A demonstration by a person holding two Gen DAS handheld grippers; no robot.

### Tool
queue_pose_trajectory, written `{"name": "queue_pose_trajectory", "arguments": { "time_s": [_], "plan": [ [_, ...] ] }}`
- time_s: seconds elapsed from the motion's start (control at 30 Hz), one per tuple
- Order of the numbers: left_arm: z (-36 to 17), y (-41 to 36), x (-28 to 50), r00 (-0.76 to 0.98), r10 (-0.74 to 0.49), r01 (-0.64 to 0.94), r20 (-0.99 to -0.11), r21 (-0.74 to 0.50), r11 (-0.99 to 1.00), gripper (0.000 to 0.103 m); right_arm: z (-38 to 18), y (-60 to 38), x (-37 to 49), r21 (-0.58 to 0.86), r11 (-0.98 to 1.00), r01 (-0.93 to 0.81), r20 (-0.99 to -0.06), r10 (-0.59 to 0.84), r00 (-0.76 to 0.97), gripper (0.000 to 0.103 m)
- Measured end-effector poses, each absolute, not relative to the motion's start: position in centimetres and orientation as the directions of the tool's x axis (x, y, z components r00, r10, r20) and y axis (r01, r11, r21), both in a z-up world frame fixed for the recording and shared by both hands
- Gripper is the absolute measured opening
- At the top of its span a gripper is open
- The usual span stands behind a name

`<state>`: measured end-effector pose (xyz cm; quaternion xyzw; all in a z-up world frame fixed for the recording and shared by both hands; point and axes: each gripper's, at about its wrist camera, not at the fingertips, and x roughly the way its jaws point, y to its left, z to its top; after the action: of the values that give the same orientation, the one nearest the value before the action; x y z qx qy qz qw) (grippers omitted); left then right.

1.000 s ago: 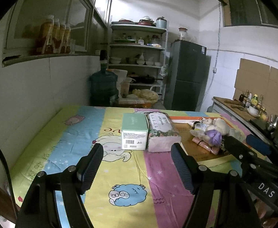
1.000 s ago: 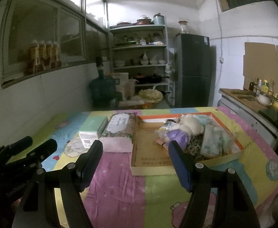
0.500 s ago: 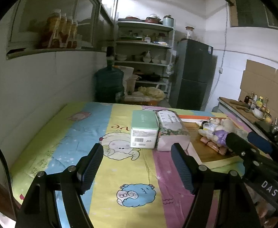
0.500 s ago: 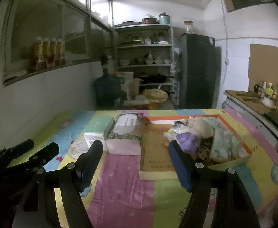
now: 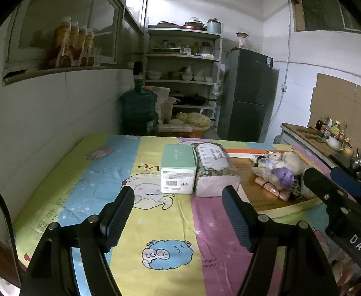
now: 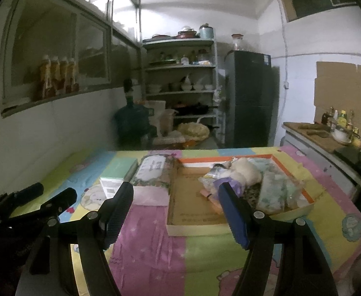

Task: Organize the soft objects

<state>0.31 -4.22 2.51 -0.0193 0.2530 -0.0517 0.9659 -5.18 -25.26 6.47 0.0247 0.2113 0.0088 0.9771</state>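
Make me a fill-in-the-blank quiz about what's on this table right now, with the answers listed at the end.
1. The mint green box stands right beside the floral tissue pack, on its ____ side in the left wrist view.
2. The white plush toy lies inside the shallow ____ tray.
3. Both the left hand-held gripper and the right hand-held gripper have jaws that stand ____, with nothing between them.
4. The cartoon tablecloth shows a blue ____ near the left hand-held gripper.

Answers: left; cardboard; open; sheep
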Motion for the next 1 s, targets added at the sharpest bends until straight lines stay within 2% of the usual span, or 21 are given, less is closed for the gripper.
{"name": "queue_pose_trajectory", "arguments": {
  "time_s": [1.0],
  "plan": [
    [2.32,-4.35,0.21,0.868,-0.114,0.098,-0.484,-0.057,0.994,0.074,5.92,-24.97,-5.64,0.068,0.998,0.000,-0.404,0.027,0.914,0.073]
  ]
}}
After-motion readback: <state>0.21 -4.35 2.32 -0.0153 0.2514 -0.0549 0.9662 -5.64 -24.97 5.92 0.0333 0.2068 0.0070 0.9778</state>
